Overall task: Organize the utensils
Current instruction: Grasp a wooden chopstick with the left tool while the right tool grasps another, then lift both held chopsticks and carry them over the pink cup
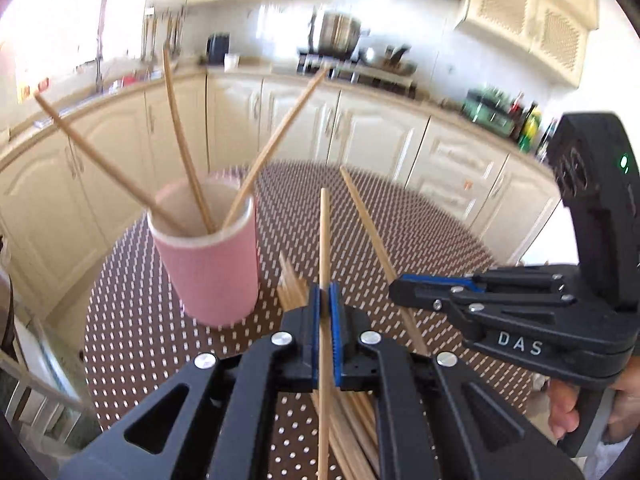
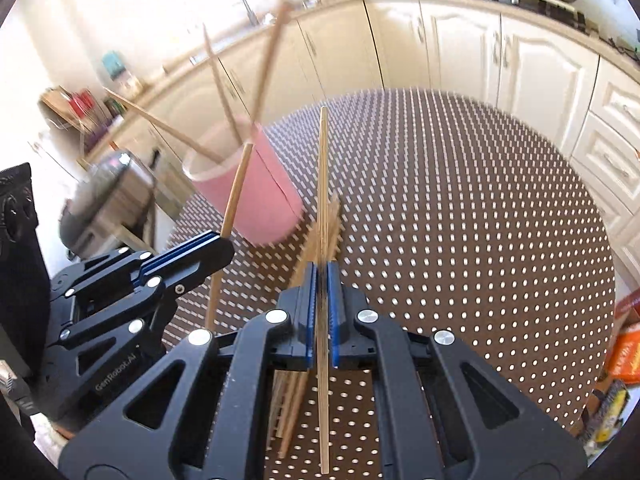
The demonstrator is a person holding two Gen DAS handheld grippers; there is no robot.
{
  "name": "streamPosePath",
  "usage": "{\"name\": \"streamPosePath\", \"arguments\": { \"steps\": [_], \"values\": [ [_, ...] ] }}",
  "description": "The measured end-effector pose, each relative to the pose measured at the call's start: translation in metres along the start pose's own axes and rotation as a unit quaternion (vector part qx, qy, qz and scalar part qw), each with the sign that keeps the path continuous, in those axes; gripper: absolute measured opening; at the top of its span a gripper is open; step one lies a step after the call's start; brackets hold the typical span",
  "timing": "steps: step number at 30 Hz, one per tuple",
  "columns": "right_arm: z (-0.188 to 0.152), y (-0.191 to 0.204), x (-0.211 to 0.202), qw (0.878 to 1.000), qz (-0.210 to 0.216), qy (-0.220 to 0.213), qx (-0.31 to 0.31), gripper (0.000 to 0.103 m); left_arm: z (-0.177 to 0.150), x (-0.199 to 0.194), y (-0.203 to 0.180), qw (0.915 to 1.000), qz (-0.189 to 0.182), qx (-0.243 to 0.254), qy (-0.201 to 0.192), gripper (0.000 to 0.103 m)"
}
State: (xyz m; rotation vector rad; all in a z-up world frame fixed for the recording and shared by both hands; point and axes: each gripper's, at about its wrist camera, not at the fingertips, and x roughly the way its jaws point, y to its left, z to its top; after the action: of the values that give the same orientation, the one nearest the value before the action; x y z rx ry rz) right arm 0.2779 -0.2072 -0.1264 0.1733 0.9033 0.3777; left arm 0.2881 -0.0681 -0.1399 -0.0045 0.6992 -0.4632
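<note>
Chopsticks of pale wood are split three ways: three stand in the pink cylindrical cup, a loose pile lies flat on the brown white-dotted tablecloth, and one is clamped in each gripper. The left gripper is closed on a single wooden chopstick, pinched between the blue pads, with the stick pointing forward and up past the fingertips and its rear end running back under the gripper body. The cup is seen ahead and to the left of this gripper, resting on the cloth, with its three sticks splayed apart against the rim. The pile sits directly below and just ahead of the left gripper's fingers.

The right gripper is likewise shut on a second wooden chopstick, held along the finger axis and extending well ahead of the tips and back beneath the body. From the right wrist view the cup is ahead-left, blurred, and the pile is under and just ahead of the fingers. The left gripper shows at the left edge of that view, its stick rising in front of the cup. Cream kitchen cabinets are seen beyond the table.
</note>
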Motion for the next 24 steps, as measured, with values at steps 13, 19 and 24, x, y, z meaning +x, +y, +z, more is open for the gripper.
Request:
{"name": "streamPosePath", "arguments": {
  "steps": [13, 19, 24],
  "values": [
    [0.028, 0.023, -0.08, 0.988, 0.043, -0.143, -0.035, 0.006, 0.042, -0.061, 0.0, 0.9914, -0.023, -0.016, -0.128, 0.005],
    [0.056, 0.064, -0.074, 0.979, 0.038, -0.195, -0.052, 0.006, 0.071, -0.079, 0.015, 0.9825, -0.017, -0.031, -0.183, 0.005],
    [0.078, 0.075, -0.062, 0.969, 0.042, -0.237, -0.051, 0.006, 0.09, -0.09, 0.027, 0.9662, 0.01, -0.041, -0.254, 0.005]
  ]
}}
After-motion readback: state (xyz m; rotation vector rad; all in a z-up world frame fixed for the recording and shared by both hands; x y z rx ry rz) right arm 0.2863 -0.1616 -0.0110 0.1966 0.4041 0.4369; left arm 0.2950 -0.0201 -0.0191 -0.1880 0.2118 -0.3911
